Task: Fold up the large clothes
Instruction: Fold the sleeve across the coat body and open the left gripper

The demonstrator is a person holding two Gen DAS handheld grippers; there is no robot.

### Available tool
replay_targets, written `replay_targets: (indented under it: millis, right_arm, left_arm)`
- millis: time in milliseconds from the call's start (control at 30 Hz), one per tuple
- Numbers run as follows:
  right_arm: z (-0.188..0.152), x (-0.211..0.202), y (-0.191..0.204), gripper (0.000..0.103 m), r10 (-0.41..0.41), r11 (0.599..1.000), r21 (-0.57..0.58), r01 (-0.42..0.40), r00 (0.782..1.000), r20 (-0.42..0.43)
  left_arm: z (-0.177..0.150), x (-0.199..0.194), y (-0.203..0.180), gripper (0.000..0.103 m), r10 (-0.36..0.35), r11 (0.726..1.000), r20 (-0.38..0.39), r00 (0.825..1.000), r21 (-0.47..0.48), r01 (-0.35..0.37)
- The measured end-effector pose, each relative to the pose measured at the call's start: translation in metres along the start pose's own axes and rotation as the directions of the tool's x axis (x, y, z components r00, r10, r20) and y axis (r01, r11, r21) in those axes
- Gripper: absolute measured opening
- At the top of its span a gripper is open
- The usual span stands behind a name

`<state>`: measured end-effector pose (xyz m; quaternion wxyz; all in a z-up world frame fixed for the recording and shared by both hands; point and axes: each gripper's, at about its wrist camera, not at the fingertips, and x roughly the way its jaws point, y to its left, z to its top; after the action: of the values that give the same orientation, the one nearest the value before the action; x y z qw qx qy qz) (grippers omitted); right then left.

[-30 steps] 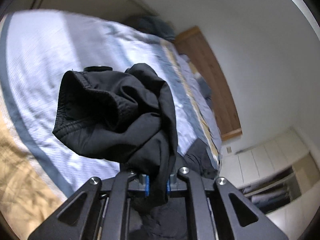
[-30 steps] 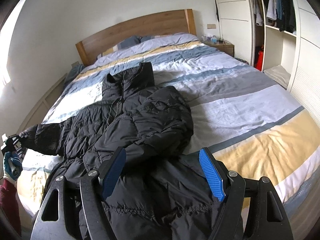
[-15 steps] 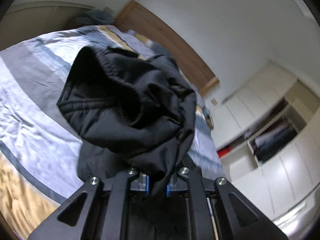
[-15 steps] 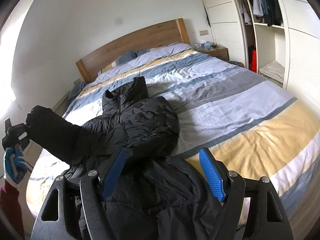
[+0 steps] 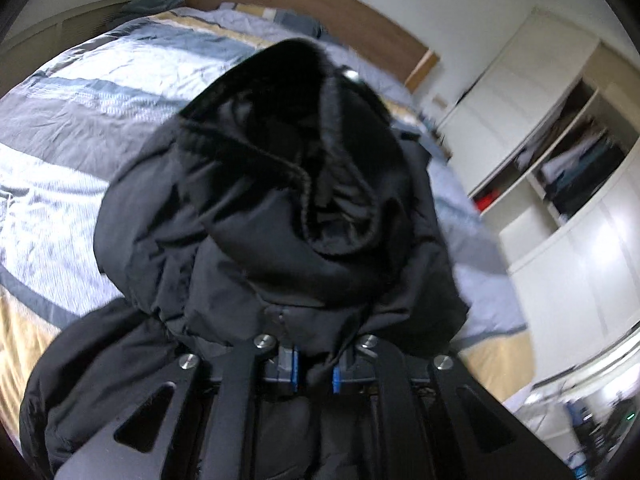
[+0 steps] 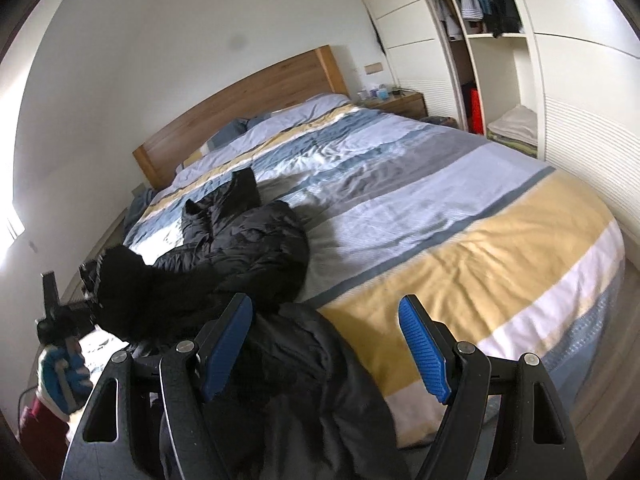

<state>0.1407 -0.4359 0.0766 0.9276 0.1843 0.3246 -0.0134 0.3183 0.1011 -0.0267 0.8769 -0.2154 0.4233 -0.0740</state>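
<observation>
A black puffer jacket (image 6: 240, 248) lies spread on the left part of the striped bed (image 6: 460, 216), its hem hanging over the near edge. My left gripper (image 5: 314, 368) is shut on one sleeve (image 5: 280, 184), whose open cuff fills the left wrist view. In the right wrist view that sleeve (image 6: 132, 292) is lifted over the jacket's left side, held by the left gripper (image 6: 86, 280) in a gloved hand (image 6: 60, 376). My right gripper (image 6: 326, 344) stands open above the hem, with nothing between its blue pads (image 6: 422, 354).
A wooden headboard (image 6: 248, 108) and pillows (image 6: 256, 122) are at the far end. A nightstand (image 6: 400, 102) with small items stands beside an open wardrobe (image 6: 488, 48) on the right. The bed's right half carries only the duvet.
The left gripper has swung the held sleeve from out at the bed's left side up and over the jacket, rolling as it went. The right gripper has drifted sideways, still open.
</observation>
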Motion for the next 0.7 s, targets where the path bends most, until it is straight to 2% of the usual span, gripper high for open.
replay_targets:
  millis: [133,200,500,700]
  right_arm:
    - [-0.006,-0.004,-0.008,0.076,-0.019,1.0,0.01,0.019,1.0,-0.01]
    - [-0.008,-0.005,-0.01,0.076,-0.024,1.0,0.009,0.024,1.0,-0.016]
    - [-0.012,-0.011,0.005,0.077,-0.021,0.999,-0.031,0.02,0.999,-0.033]
    - [-0.011,0.002,0.036,0.078,0.01,0.995,-0.099,-0.016,0.998,-0.063]
  left_arm:
    - [-0.024,0.027,-0.007,0.011,0.068,0.996,-0.053,0.996,0.057,-0.065]
    - [-0.038,0.035,-0.003,0.014,0.077,0.996,-0.077,0.994,0.06,-0.072]
    - [-0.062,0.033,0.006,0.033,0.006,0.998,-0.12,0.993,0.061,0.001]
    - [-0.067,0.0,0.006,0.035,-0.063,0.995,-0.099,0.993,0.07,0.07]
